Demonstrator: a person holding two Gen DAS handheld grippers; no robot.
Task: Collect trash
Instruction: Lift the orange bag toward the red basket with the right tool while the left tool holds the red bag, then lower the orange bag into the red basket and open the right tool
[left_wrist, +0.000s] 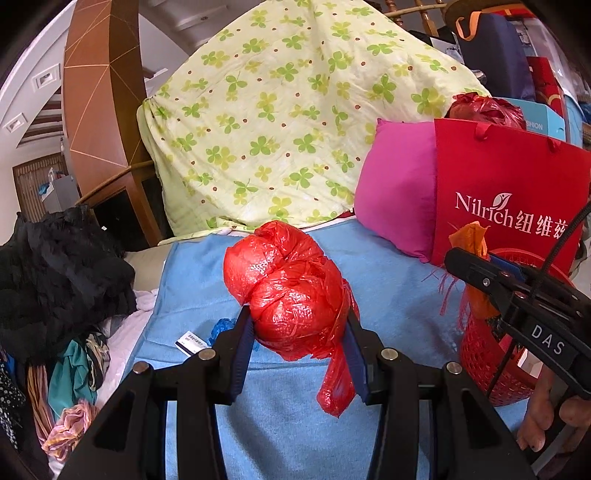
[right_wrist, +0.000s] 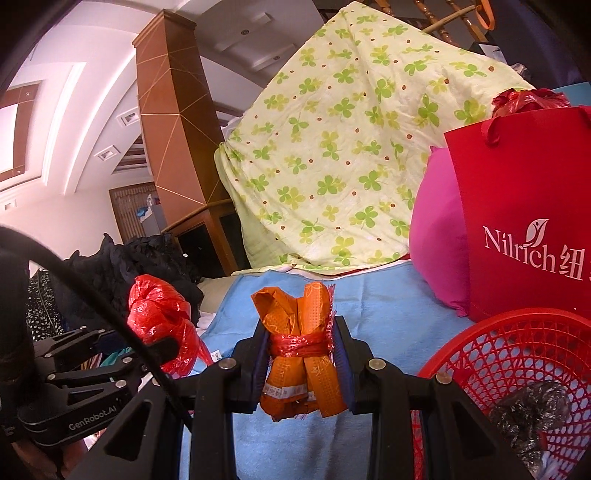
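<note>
Both jaws are clamped on trash, the left gripper (left_wrist: 299, 325) squeezing a red plastic bag (left_wrist: 291, 291) and the right gripper (right_wrist: 301, 354) an orange bundle (right_wrist: 301, 339), with the red basket (right_wrist: 517, 354) just right of it; slick plastic could slip free before reaching it.

- The left gripper (left_wrist: 299, 328) points forward, its blue-padded fingers (left_wrist: 242, 354) pressed against a knotted red bag (left_wrist: 291, 291) from both sides (a loose tail hangs below).
- The right gripper (right_wrist: 301, 354) clamps an orange bundle (right_wrist: 301, 354) at its tied waist, held level just right of the left one.
</note>
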